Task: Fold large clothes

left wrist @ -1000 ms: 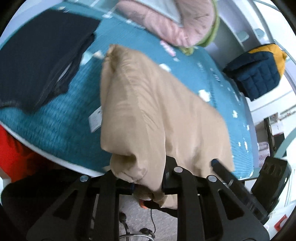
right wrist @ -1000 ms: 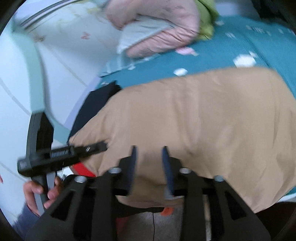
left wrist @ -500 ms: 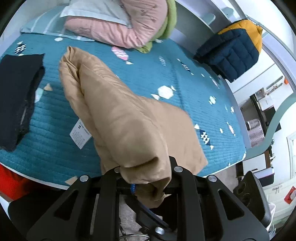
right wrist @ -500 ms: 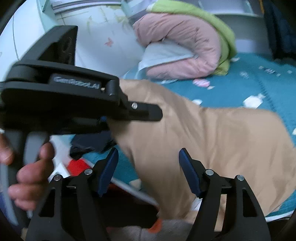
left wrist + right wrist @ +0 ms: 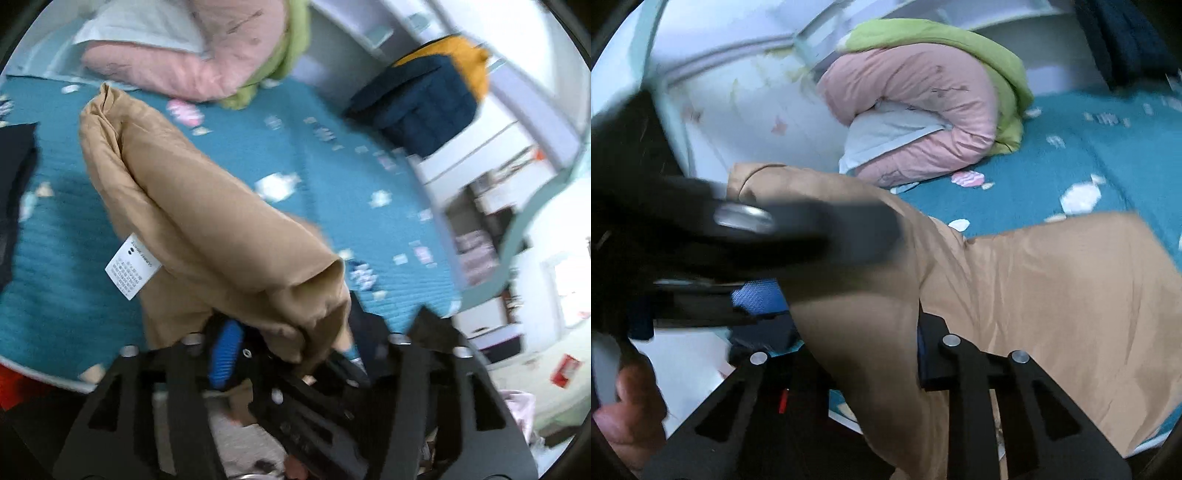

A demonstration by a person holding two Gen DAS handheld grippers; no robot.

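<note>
Straddling tan garment [image 5: 1052, 295], right gripper [image 5: 857, 332] agape

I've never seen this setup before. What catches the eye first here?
A big tan garment fills the middle, draped over a teal bedspread and bunched between the fingers of the left tool. The right tool has a fold of it between its fingers too. A rolled pink quilt lies at the head of the bed.
</note>
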